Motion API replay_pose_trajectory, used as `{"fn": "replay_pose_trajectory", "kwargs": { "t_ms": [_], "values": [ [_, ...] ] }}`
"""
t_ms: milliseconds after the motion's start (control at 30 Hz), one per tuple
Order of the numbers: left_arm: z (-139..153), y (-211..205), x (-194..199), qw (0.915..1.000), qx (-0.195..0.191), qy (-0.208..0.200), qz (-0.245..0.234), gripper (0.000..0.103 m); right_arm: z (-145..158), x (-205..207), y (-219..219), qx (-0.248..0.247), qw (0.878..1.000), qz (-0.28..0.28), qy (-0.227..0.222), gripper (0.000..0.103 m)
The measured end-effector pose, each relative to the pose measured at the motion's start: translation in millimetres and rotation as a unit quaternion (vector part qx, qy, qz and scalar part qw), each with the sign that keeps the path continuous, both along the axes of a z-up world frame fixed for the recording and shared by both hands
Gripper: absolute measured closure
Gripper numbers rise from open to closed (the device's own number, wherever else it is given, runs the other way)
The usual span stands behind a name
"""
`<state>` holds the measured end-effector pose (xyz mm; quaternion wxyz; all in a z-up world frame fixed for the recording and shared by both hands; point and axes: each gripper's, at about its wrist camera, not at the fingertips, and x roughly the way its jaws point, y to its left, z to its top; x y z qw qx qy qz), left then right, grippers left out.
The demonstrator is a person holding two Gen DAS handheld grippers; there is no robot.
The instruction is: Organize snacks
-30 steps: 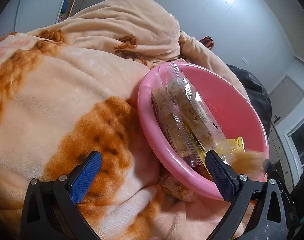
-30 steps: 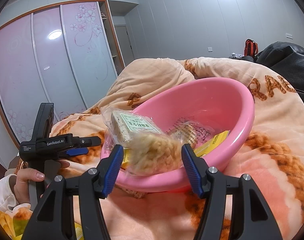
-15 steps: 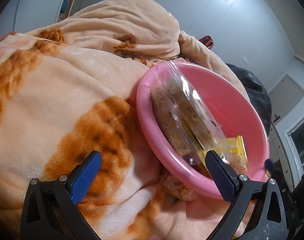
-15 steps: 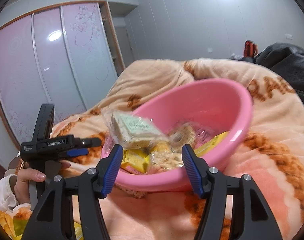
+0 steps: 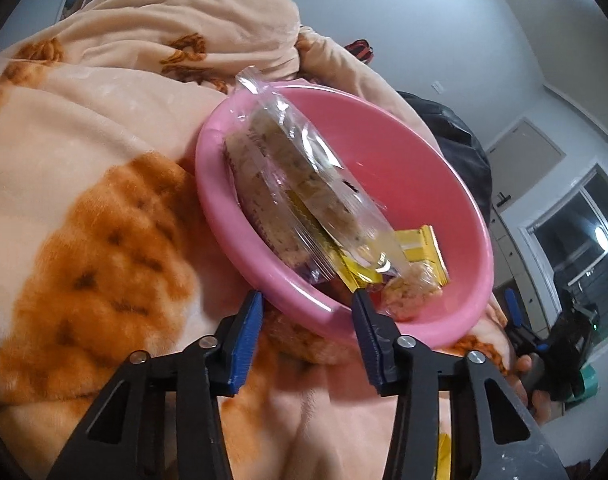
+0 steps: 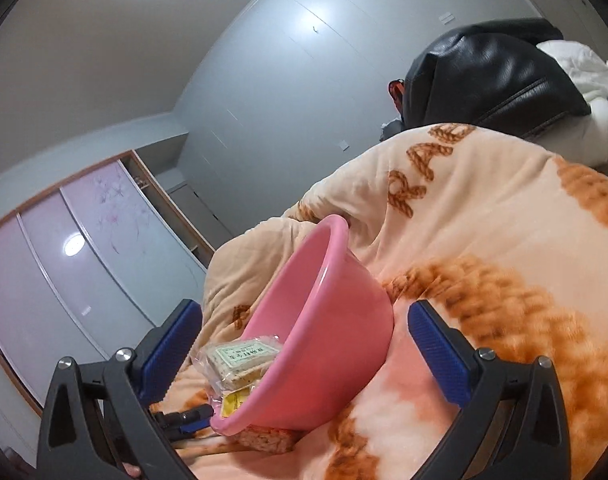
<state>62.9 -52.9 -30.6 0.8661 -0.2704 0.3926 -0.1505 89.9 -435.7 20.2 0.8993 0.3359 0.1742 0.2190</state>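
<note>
A pink bowl (image 5: 404,168) rests tilted on the blanket. It holds a clear-wrapped pack of grain bars (image 5: 288,176), a yellow packet (image 5: 420,252) and a puffed rice cake (image 5: 408,292). Another rice cake (image 5: 304,340) lies under the bowl's near edge. My left gripper (image 5: 307,296) is closing with the bowl's near rim between its jaws; the pads stand apart from it. My right gripper (image 6: 304,312) is opening wide and holds nothing; the bowl (image 6: 328,320) lies beyond its fingers, with the labelled pack (image 6: 240,360) at the rim. It also shows as a black right gripper (image 5: 544,332) beside the bowl.
The peach and orange blanket (image 5: 84,160) is bunched into a mound behind the bowl. A black leather jacket (image 6: 492,72) and white bedding (image 6: 584,72) lie beyond it. Sliding wardrobe doors (image 6: 44,272) stand to the left, a window (image 5: 576,240) to the right.
The right gripper let the puffed rice cake drop into the bowl, opened wide, rolled and swung aside. The left gripper's jaws narrowed around the bowl's near rim.
</note>
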Motion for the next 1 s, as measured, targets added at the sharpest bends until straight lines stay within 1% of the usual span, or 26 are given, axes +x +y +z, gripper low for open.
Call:
{"fn": "replay_pose_trajectory", "kwargs": {
  "t_ms": [67, 167, 267, 300, 400, 433, 500, 567, 600, 667, 733, 833, 867, 933, 1000],
  "values": [
    [2, -2, -8, 1.0000, 0.001, -0.004, -0.009, 0.069, 3, 0, 4, -0.005, 1.000, 0.001, -0.005, 0.000],
    [4, -6, -12, 0.9998, 0.011, -0.003, -0.017, 0.069, 4, 1, 9, -0.019, 1.000, 0.005, 0.002, 0.000],
    [5, -11, -13, 0.9993, 0.017, 0.006, -0.034, 0.069, 2, -1, 6, -0.023, 1.000, 0.005, 0.007, 0.000],
    [5, -13, -11, 0.9988, 0.024, 0.010, -0.041, 0.071, 2, -1, 5, -0.023, 1.000, 0.005, 0.008, 0.000],
    [9, -27, -20, 0.9961, 0.062, 0.009, -0.063, 0.071, 0, -1, 3, -0.023, 1.000, 0.005, 0.010, 0.000],
    [9, -30, -18, 0.9955, 0.068, 0.013, -0.065, 0.071, 0, 0, 3, -0.024, 1.000, 0.006, 0.010, 0.000],
    [-2, -35, -7, 0.9932, 0.078, 0.043, -0.075, 0.071, 0, 0, 4, -0.027, 1.000, 0.007, 0.013, 0.000],
    [-14, -42, 7, 0.9895, 0.085, 0.075, -0.090, 0.071, -1, 1, 4, -0.030, 0.999, 0.007, 0.016, 0.000],
    [-18, -46, 14, 0.9873, 0.094, 0.086, -0.094, 0.071, -1, 1, 4, -0.031, 0.999, 0.008, 0.016, 0.000],
    [-22, -51, 23, 0.9855, 0.103, 0.093, -0.098, 0.071, -1, 2, 4, -0.032, 0.999, 0.009, 0.016, 0.000],
    [-27, -50, 32, 0.9850, 0.102, 0.102, -0.095, 0.071, -1, 2, 4, -0.033, 0.999, 0.010, 0.017, 0.000],
    [-32, -47, 43, 0.9848, 0.089, 0.118, -0.092, 0.066, -1, 2, 4, -0.034, 0.999, 0.010, 0.018, 0.000],
    [-33, -46, 46, 0.9850, 0.084, 0.121, -0.090, 0.063, -1, 2, 5, -0.035, 0.999, 0.010, 0.019, 0.000],
    [-36, -47, 50, 0.9841, 0.085, 0.127, -0.091, 0.057, -1, 3, 5, -0.037, 0.999, 0.010, 0.021, 0.000],
    [-39, -51, 53, 0.9824, 0.093, 0.130, -0.097, 0.048, -1, 3, 5, -0.038, 0.999, 0.010, 0.021, 0.000]
  ]
}}
